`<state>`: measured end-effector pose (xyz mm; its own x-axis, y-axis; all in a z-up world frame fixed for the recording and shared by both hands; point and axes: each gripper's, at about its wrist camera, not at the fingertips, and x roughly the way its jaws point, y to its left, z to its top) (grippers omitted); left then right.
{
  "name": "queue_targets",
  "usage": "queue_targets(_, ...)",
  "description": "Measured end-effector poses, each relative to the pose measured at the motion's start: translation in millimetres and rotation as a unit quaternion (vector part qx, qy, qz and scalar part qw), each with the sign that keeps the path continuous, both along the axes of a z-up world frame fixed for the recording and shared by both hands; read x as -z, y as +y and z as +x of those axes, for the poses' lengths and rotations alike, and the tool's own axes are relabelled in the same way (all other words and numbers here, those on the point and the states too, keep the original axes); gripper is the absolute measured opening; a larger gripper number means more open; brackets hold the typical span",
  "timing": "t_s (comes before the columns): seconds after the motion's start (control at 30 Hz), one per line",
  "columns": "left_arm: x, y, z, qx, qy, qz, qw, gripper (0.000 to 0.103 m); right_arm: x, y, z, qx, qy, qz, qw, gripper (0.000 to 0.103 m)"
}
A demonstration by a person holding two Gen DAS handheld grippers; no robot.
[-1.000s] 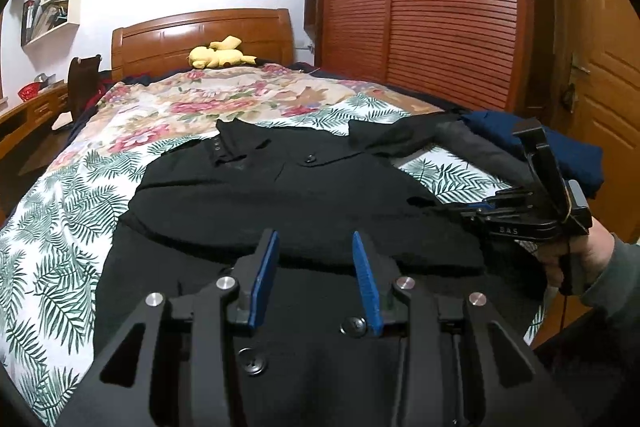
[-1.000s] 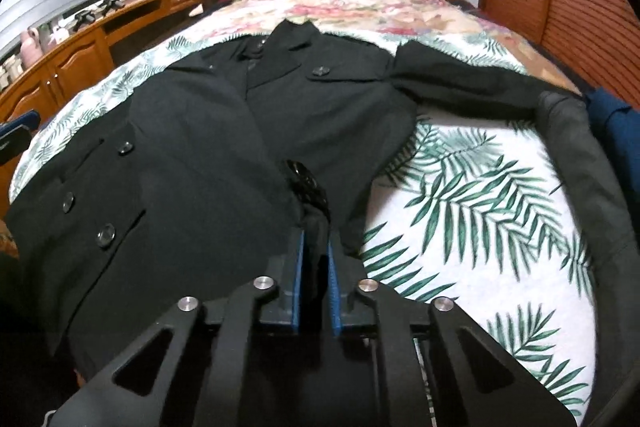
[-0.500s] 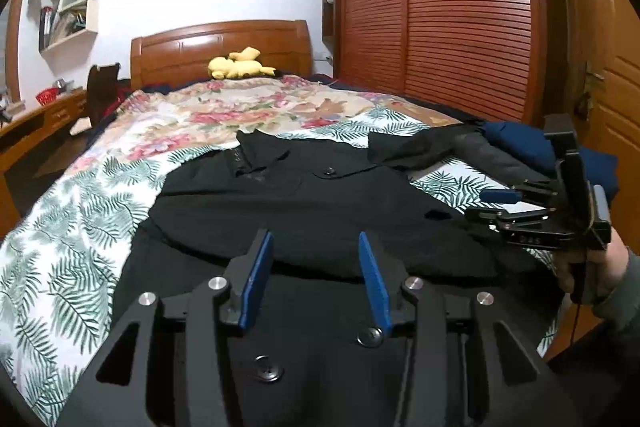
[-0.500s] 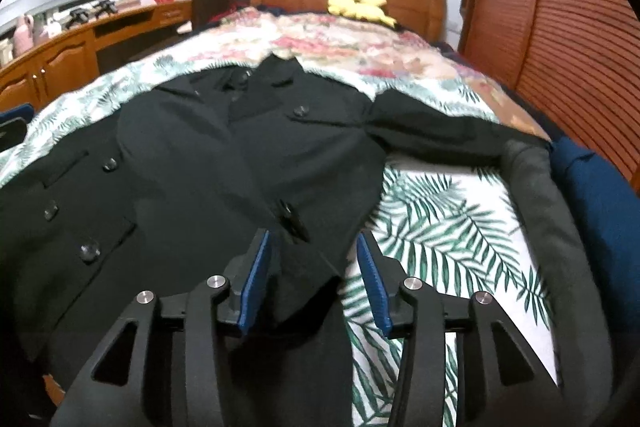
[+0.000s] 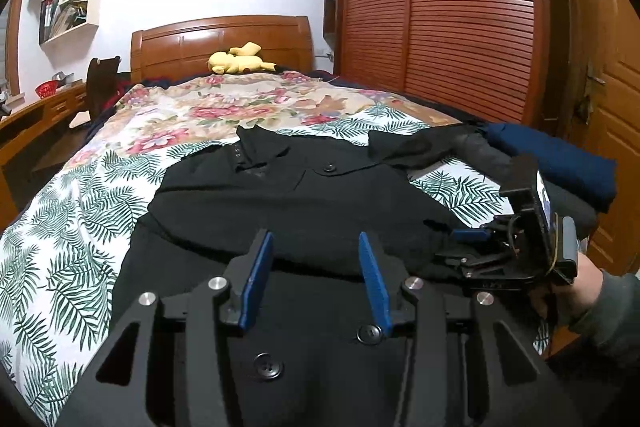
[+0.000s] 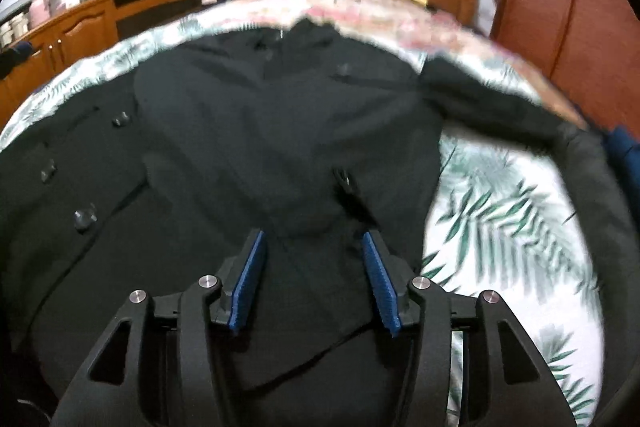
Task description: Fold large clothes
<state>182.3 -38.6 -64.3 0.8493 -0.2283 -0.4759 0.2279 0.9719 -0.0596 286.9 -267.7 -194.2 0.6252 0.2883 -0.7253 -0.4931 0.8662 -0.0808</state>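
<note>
With one fold laid across the black button-front coat (image 5: 304, 203), a person pauses between grips at the foot edge of the bed (image 5: 60, 227), where the garment lies spread on the palm-leaf bedspread, collar toward the headboard (image 5: 220, 39). The right gripper (image 6: 316, 275), its blue pads (image 6: 250, 283) having just been opening, stands parted over the folded flap with nothing pinched between them; the left gripper (image 5: 316, 267) hovers likewise parted and empty above the hem. One sleeve (image 5: 448, 147) trails toward the bed's right edge beside a folded navy garment (image 5: 560, 163). Next, by the look of it, that sleeve must be caught and drawn inward across the body
</note>
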Motion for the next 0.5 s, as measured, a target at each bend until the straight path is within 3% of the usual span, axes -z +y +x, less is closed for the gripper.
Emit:
queue_targets(0.23,-17,1,3,0.002,-0.016,-0.004,0.9999,0.043,3,-4,-1,-0.001,0.008,0.014,1.000,0.053)
queue_targets(0.5,-14,-5,29,-0.028,-0.041,0.048,0.9976,0.043,4,-6,-3,-0.002,0.007,0.019,1.000,0.053)
